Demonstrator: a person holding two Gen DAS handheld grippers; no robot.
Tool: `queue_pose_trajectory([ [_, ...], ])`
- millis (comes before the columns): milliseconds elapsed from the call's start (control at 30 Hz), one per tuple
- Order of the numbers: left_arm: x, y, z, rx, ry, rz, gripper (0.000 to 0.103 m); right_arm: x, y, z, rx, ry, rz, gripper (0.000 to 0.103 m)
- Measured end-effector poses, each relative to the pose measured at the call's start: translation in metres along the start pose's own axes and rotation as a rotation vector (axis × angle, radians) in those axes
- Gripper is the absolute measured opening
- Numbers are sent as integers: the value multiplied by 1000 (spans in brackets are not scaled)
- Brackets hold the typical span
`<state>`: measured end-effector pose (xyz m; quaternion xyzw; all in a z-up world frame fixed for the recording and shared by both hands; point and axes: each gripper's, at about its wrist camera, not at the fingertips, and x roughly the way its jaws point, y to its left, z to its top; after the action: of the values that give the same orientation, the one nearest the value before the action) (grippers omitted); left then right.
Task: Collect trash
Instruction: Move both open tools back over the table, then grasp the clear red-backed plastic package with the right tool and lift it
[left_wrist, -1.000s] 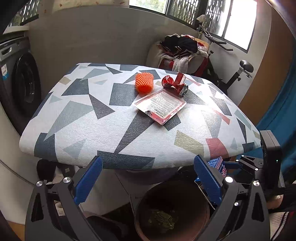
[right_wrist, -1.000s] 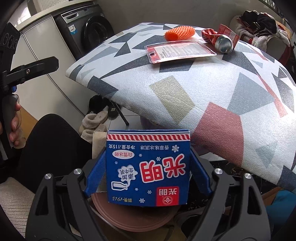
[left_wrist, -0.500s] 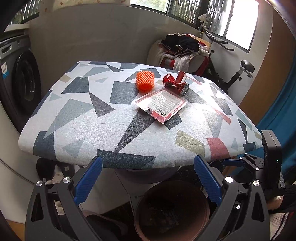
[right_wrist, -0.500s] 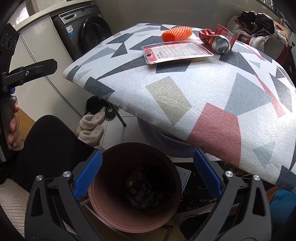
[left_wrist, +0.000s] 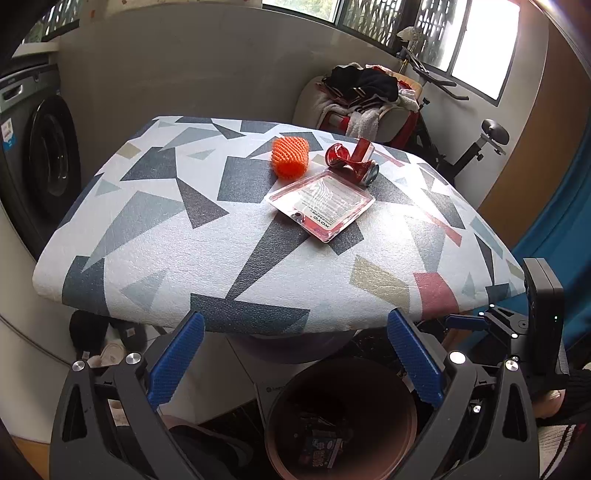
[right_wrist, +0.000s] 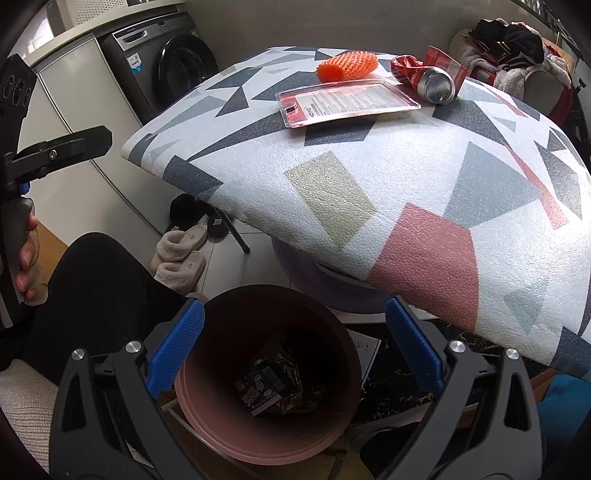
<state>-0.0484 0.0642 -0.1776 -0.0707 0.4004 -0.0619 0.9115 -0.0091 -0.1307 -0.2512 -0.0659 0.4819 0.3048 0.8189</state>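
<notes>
A brown bin (right_wrist: 207, 413) stands on the floor under the table's front edge; a blue milk carton (right_wrist: 264, 391) lies inside it on other trash. The bin also shows in the left wrist view (left_wrist: 402, 402). My right gripper (right_wrist: 293, 350) is open and empty above the bin. My left gripper (left_wrist: 295, 362) is open and empty, before the table edge. On the patterned table (left_wrist: 166, 251) lie an orange foam net (left_wrist: 290, 158), a clear red-edged blister pack (left_wrist: 323, 206) and a crushed red can (left_wrist: 351, 162). They also show in the right wrist view: net (right_wrist: 347, 66), pack (right_wrist: 347, 103), can (right_wrist: 428, 79).
A washing machine (right_wrist: 173, 74) stands left of the table. Slippers (right_wrist: 181, 258) and dark shoes lie on the floor under it. A chair piled with clothes (left_wrist: 365, 96) and an exercise bike (left_wrist: 476, 140) stand behind. My knee in black (right_wrist: 92, 288) is beside the bin.
My right gripper opened and let go of the blue milk carton, which dropped into the brown bin. The left gripper stayed open and nearly still.
</notes>
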Motion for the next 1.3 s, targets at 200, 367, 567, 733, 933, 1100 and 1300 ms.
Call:
queue_pose_trajectory([
  [200, 4, 3, 0, -7, 2, 0, 97, -1, -6, 4, 7, -10, -5, 97],
  [367, 10, 8, 8, 1, 1, -1, 97, -2, -19, 21, 20, -28, -11, 96],
  [567, 19, 12, 25, 14, -16, 3, 97, -4, -40, 55, 50, -75, -23, 90],
  [733, 25, 15, 41, 24, -32, 9, 97, -1, -59, 81, 93, -98, -23, 83],
  [933, 35, 21, 57, 23, -42, 9, 97, 9, -77, 106, 143, -102, -8, 78],
  [1100, 41, 24, 65, 21, -41, 12, 97, 24, -87, 121, 195, -89, 22, 77],
  [1300, 53, 36, 82, 11, -42, 16, 97, 47, -100, 142, 294, -80, 59, 77],
])
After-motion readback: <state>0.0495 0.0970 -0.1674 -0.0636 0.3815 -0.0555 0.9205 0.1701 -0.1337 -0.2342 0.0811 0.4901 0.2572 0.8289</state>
